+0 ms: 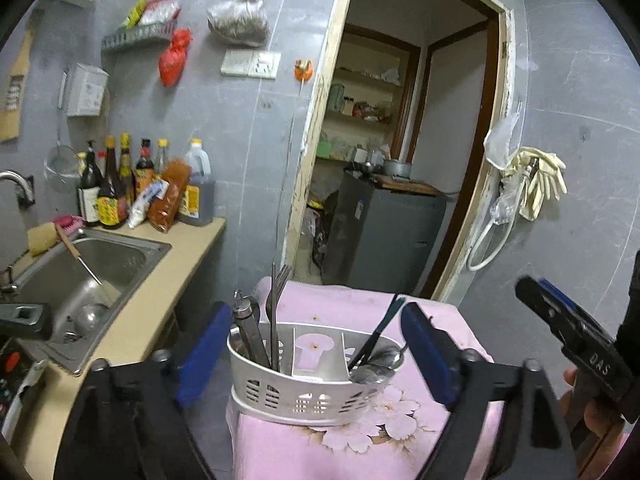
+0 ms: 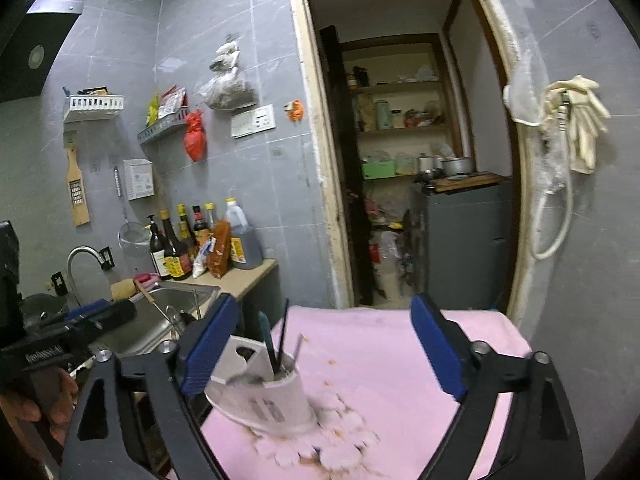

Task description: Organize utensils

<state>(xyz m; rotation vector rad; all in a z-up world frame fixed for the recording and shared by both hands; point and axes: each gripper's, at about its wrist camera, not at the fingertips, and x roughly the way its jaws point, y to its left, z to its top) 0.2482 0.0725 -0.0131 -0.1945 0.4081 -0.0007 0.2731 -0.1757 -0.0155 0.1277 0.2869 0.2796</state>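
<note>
Left wrist view: your left gripper (image 1: 316, 354) hangs with its blue fingers (image 1: 428, 354) spread wide and nothing between them, framing a white utensil caddy (image 1: 304, 394) that stands on a pink floral cloth (image 1: 360, 444). The caddy has three compartments. A fork (image 1: 276, 312) and a metal tool with a ring top (image 1: 246, 326) stand upright in the left one; the middle one shows only the cloth's flower through its cut-out; a spoon (image 1: 378, 362) and a dark-handled utensil (image 1: 378, 334) lean in the right one. Your right gripper (image 1: 560, 320) enters at the right edge, held in your hand; whether its jaws stand apart cannot be told here. A steel sink (image 1: 92, 276) lies to the left on a beige counter (image 1: 188, 248), with sauce bottles (image 1: 132, 184) lined against the grey tiled wall.

Right wrist view: your right gripper (image 2: 328, 352) also has its fingers (image 2: 436, 354) wide apart and empty. The caddy (image 2: 272, 400) sits low and left, just beside the left finger, seen end-on, with dark handles (image 2: 280, 336) rising from it. The pink cloth (image 2: 384, 360) fills the space between the fingers. Your left gripper (image 2: 100, 314) shows at the left edge over the sink (image 2: 176, 304). A doorway (image 2: 404, 160) with shelves opens behind the table.
</note>
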